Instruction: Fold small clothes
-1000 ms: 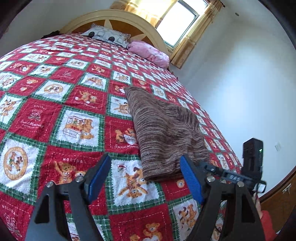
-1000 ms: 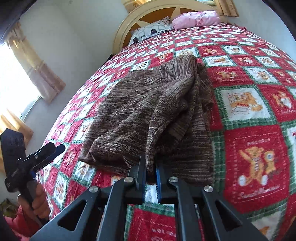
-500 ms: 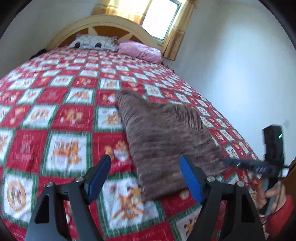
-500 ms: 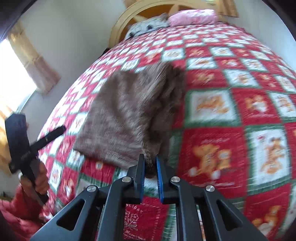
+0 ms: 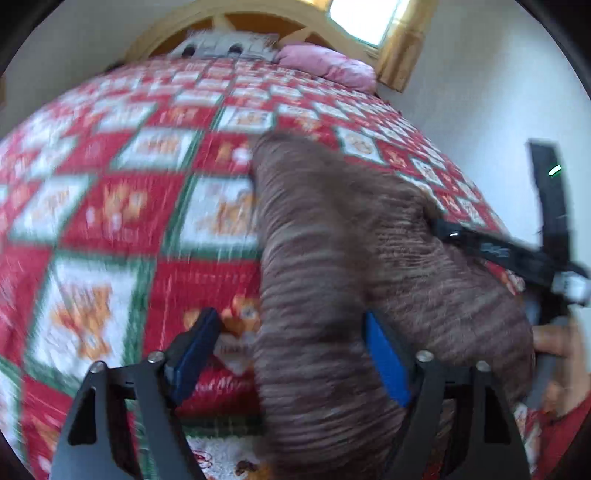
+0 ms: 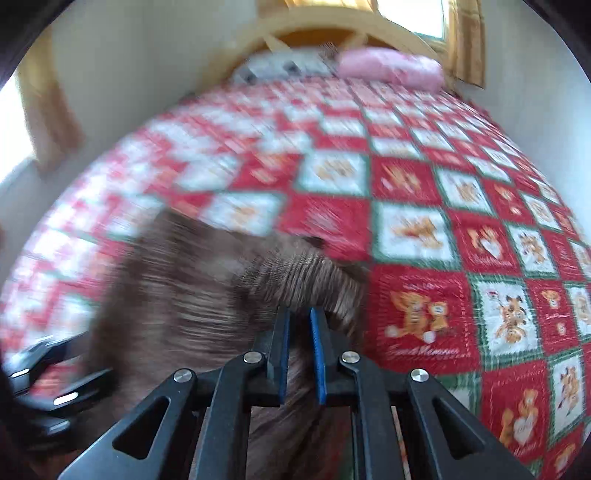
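A brown striped knit garment (image 5: 325, 240) lies on the red, white and green patchwork bedspread (image 5: 110, 206). My left gripper (image 5: 291, 350) hangs low over its near end, and its jaws are opening. The cloth's left edge runs between the blue pads (image 5: 195, 354) and neither pad presses on it. In the right wrist view my right gripper (image 6: 300, 325) is shut on a bunched fold of the garment (image 6: 184, 295), lifted off the bedspread (image 6: 443, 229). The right gripper (image 5: 480, 251) also shows in the left wrist view, at the garment's right side. Both views are blurred by motion.
A pink pillow (image 5: 328, 66) and a spotted pillow (image 5: 229, 42) lie against the wooden headboard (image 6: 314, 26) at the far end. A curtained window (image 5: 362, 18) is behind it. A white wall (image 5: 480, 92) runs close along the bed's right side.
My right gripper has swung sideways with the pinched fold, dragging the garment over itself. My left gripper has come forward and lower, so the garment now lies between its jaws.
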Motion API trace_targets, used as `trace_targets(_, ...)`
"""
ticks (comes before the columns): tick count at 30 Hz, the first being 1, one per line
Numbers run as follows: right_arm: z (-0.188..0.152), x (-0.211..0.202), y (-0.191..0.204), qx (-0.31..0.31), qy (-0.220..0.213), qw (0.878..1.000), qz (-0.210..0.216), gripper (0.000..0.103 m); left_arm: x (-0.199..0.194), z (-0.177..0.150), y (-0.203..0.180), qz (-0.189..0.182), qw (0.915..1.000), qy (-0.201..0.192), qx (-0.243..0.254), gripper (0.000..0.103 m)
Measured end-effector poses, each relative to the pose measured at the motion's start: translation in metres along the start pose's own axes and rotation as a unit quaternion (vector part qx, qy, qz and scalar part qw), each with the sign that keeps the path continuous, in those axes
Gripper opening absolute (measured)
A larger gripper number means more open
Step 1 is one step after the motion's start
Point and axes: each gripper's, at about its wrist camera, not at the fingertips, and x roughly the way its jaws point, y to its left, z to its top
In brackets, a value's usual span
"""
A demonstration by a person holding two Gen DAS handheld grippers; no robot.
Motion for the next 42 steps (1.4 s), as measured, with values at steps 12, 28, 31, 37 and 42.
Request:
trace_targets(12,0.004,-0.012,-0.012,0.033,-0.043,0.999,0.007,0.012,-0.032,-0.002,-0.003,-0.006,0.9994,-0.004,0.035,0.086)
trace_targets(28,-0.081,-0.03,0.095,0.021,0.008,0.968,0.25,0.013,0.058,0.09,0.033,0.083,0.9958,0.019,0.036,0.102)
trace_targets(31,-0.084,-0.031,0.092,0.024,0.007,0.966,0.258,0.013,0.057,0.09,0.027,0.095,0.9942,0.016,0.047,0.103)
trace_targets(37,-0.081,-0.065,0.069,0.053,-0.02,0.962,0.265,0.013,0.029,0.098,0.018,0.069,0.996,0.007,0.056,0.1)
trace_targets(42,-0.091,-0.101,0.023,0.076,-0.078,0.979,0.171,0.013,-0.006,0.075,0.007,-0.011,0.9996,-0.005,0.025,0.1)
